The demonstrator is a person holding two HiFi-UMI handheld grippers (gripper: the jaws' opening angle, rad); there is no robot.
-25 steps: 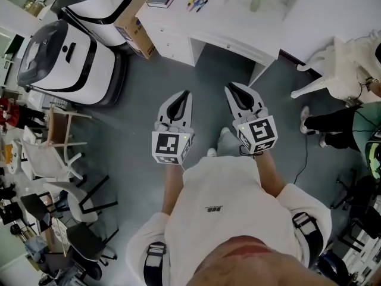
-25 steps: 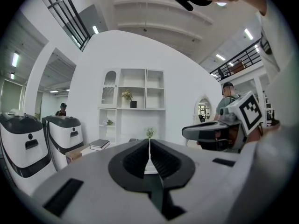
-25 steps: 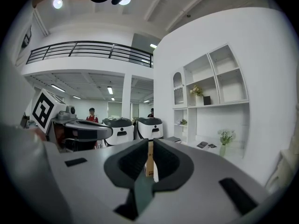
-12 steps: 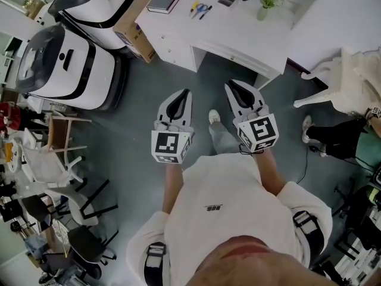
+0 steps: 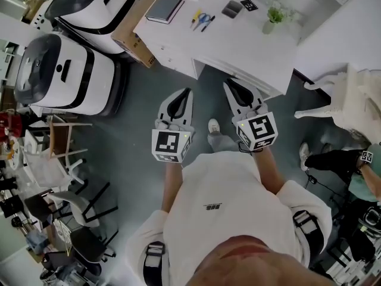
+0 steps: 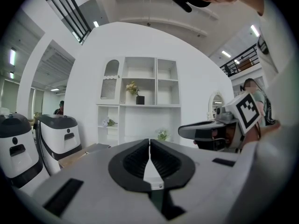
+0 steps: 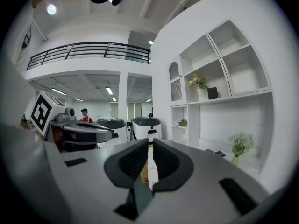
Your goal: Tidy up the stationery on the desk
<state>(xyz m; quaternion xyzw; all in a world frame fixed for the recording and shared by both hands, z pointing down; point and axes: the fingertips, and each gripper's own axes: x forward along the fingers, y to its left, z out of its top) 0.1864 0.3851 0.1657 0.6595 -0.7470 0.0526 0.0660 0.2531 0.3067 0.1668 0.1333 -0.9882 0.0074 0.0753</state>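
Close in front of the person's white shirt (image 5: 220,219), the left gripper (image 5: 188,92) and the right gripper (image 5: 227,83) hang side by side over the grey floor (image 5: 140,106). Each has its jaws pressed together with nothing between them. Well ahead stands the white counter (image 5: 238,49), which carries the stationery: a dark notebook (image 5: 164,7) at its left end, blue-handled scissors (image 5: 204,18) beside a yellow pen (image 5: 194,19), a dark case (image 5: 231,8) and a small potted plant (image 5: 274,15).

White desk (image 5: 250,46), top centre of frame. Dark notebook (image 5: 164,8) flat near its left end. Yellow pen (image 5: 193,19), blue scissors (image 5: 202,19), dark pen (image 5: 208,23) clustered mid-desk. Small grey case (image 5: 231,9) to their right.
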